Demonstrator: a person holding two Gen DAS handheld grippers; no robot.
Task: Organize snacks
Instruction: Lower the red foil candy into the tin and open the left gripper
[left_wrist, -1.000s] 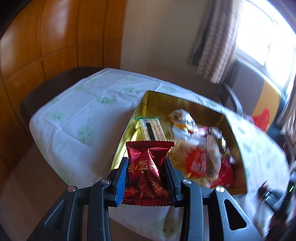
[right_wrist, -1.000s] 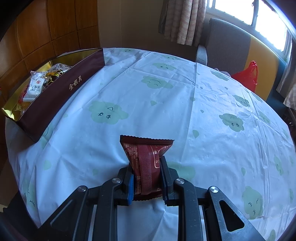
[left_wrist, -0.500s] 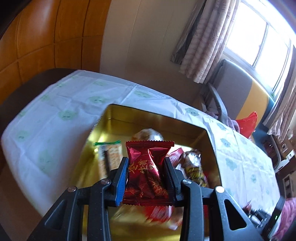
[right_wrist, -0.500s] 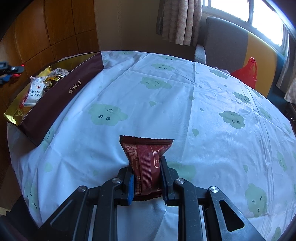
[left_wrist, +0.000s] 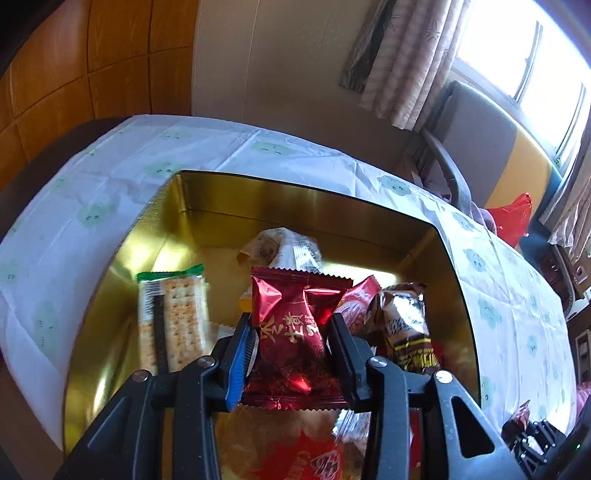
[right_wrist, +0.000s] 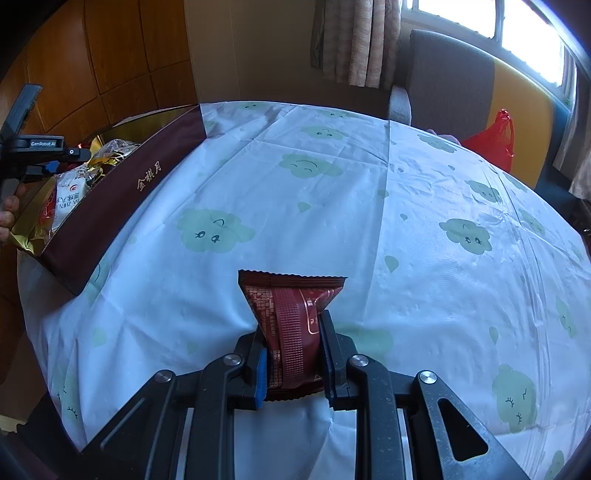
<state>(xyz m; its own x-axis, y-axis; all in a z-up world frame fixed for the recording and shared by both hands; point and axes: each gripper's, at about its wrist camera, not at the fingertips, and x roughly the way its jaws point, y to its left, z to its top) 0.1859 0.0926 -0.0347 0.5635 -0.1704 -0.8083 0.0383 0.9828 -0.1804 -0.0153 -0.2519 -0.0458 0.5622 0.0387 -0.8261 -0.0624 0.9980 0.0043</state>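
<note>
My left gripper (left_wrist: 290, 325) is shut on a red foil snack packet (left_wrist: 291, 332) with gold characters, held above the open gold-lined box (left_wrist: 295, 206). The box holds a cracker pack (left_wrist: 171, 317), a brown wrapped snack (left_wrist: 404, 325), a white packet (left_wrist: 284, 247) and other snacks. My right gripper (right_wrist: 291, 332) is shut on a dark red snack packet (right_wrist: 291, 314) just above the tablecloth, well right of the box (right_wrist: 122, 195). The left gripper (right_wrist: 33, 155) shows over the box in the right wrist view.
A round table with a white cloud-print tablecloth (right_wrist: 369, 206) carries the box at its left side. A grey and yellow chair (right_wrist: 461, 81) and a red plastic bag (right_wrist: 495, 136) stand behind it. Wooden wall panels (left_wrist: 92, 62) are at the left.
My left gripper has moved over and closer to the box with its red packet; the box interior now fills its view. My right gripper stays almost still, holding its packet.
</note>
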